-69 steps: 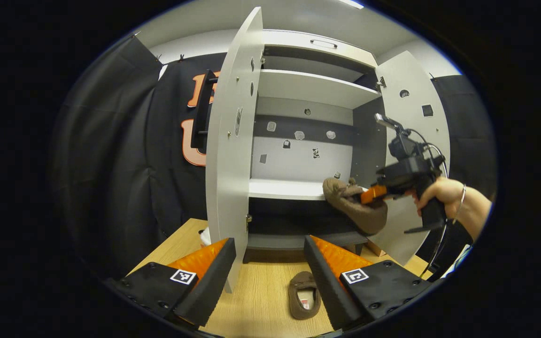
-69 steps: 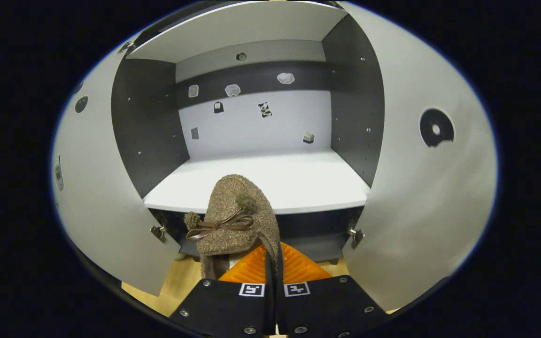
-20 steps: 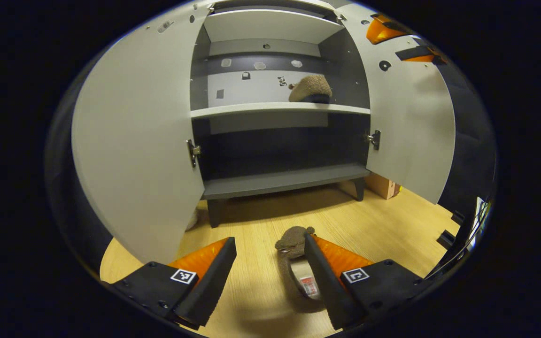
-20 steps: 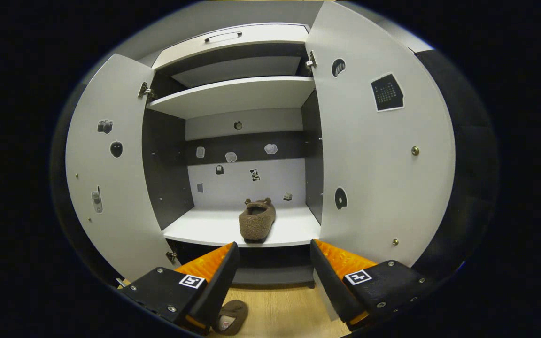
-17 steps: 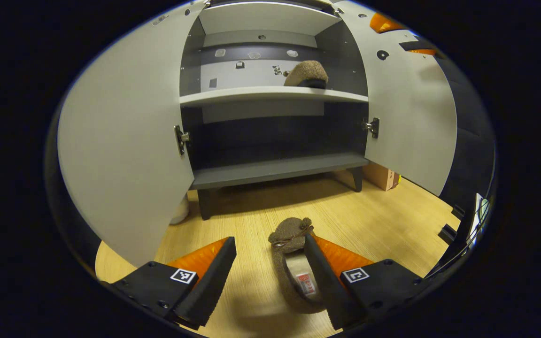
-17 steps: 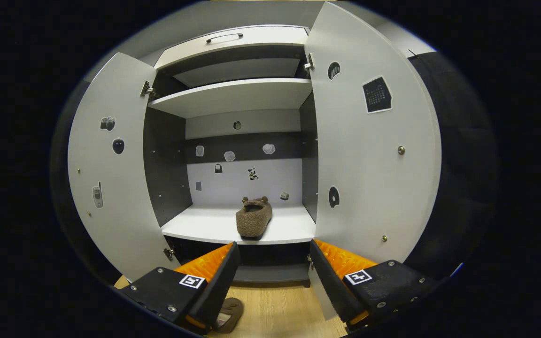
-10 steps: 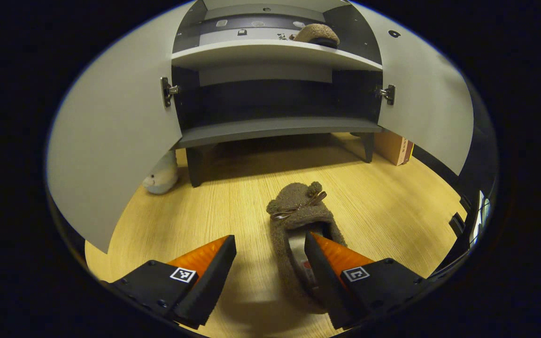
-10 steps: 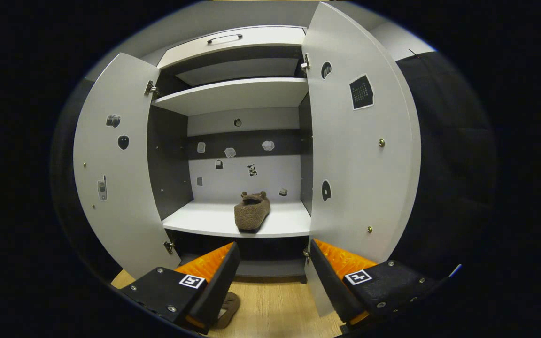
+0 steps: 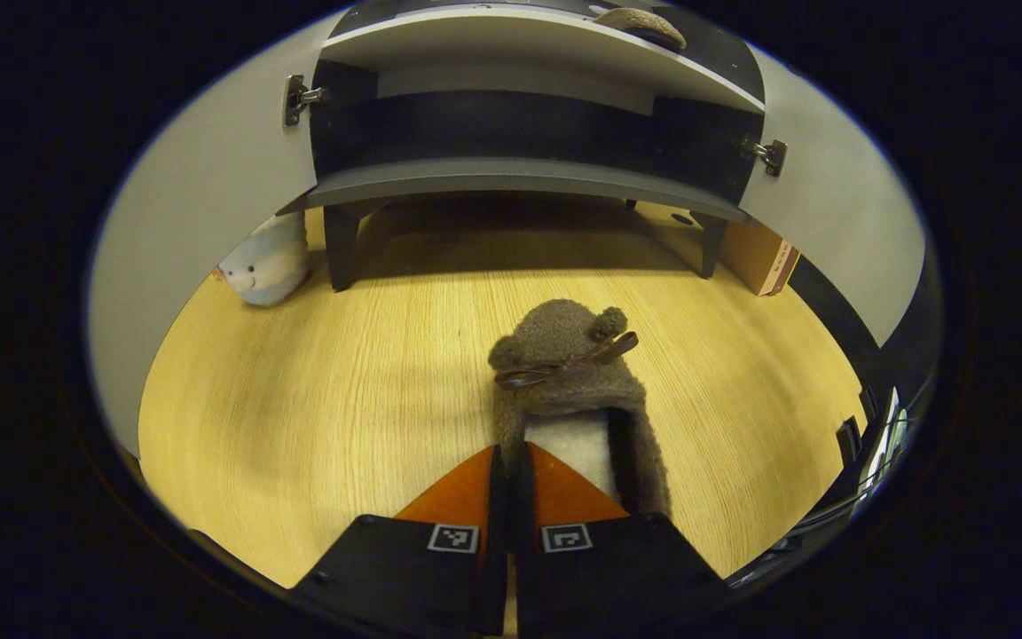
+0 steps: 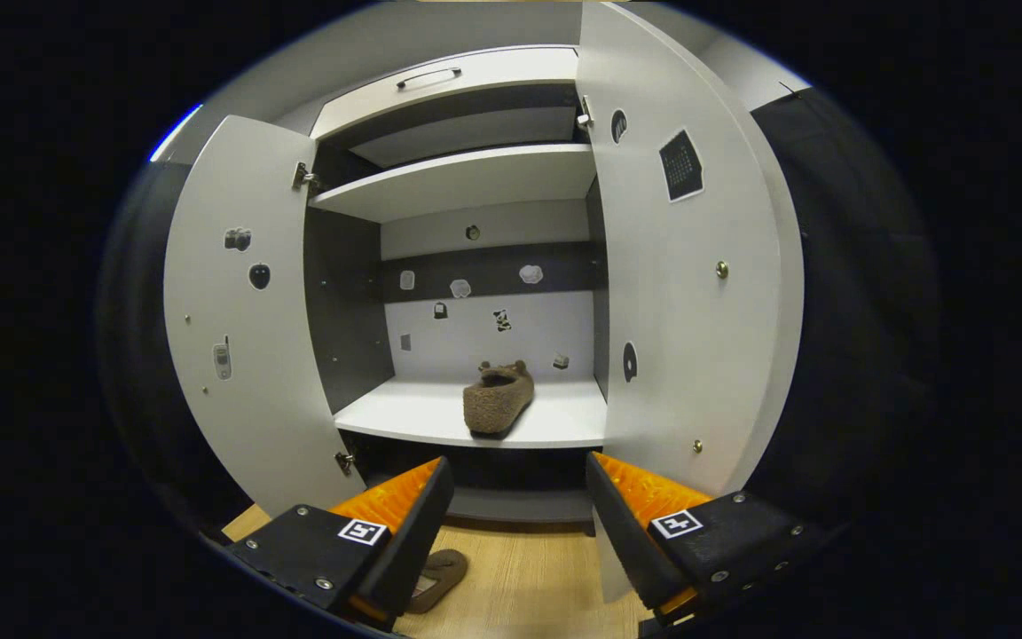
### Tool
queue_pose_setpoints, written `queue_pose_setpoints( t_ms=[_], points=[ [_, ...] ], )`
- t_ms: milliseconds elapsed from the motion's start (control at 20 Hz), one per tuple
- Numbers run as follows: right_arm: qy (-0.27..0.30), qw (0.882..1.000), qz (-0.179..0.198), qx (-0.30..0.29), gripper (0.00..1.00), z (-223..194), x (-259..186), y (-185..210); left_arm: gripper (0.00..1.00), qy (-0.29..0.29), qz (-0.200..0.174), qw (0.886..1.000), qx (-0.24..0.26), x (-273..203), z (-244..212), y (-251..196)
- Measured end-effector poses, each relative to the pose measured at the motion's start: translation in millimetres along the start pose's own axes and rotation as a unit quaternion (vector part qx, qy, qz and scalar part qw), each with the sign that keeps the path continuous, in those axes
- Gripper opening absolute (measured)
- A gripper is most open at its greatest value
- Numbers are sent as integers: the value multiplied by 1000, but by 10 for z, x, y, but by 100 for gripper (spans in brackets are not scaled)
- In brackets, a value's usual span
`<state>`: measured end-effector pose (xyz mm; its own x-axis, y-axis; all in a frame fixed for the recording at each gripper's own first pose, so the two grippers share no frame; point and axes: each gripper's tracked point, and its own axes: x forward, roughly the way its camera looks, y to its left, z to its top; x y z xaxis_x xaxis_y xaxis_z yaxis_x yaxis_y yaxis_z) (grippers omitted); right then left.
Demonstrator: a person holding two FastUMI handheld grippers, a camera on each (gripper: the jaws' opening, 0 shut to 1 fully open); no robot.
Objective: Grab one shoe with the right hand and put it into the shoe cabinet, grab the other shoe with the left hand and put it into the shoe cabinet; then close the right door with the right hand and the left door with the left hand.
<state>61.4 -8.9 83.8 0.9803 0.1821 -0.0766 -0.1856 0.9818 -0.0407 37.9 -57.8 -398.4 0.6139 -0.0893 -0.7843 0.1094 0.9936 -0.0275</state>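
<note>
The left gripper (image 9: 511, 466) points low over the wooden floor (image 9: 316, 382), its two fingers pressed together on the side wall of the brown slipper (image 9: 569, 382) that lies there. The right gripper (image 10: 515, 501) is held higher and faces the shoe cabinet (image 10: 467, 182), its fingers spread wide and holding nothing. The other slipper (image 10: 498, 401) rests on the white middle shelf (image 10: 404, 413). Both doors stand open. A soft toy (image 9: 263, 266) sits beside the cabinet's leg.
</note>
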Motion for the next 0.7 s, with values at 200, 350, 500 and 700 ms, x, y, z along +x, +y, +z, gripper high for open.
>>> queue_pose_setpoints(
  t_ms=[200,350,500,700],
  points=[
    [-20,999,24,-18,93,104,-49,12,12,-7,4,1000,-10,-316,111,-32],
    [-23,999,36,-23,92,82,-51,-25,12,-23,13,999,-24,-690,297,-55],
    [-19,998,52,-25,92,19,-36,-45,12,-35,22,997,-66,-1102,611,-52],
    [-16,998,61,-18,93,-33,-8,-88,12,-85,24,991,-102,-1688,1367,3]
  ],
)
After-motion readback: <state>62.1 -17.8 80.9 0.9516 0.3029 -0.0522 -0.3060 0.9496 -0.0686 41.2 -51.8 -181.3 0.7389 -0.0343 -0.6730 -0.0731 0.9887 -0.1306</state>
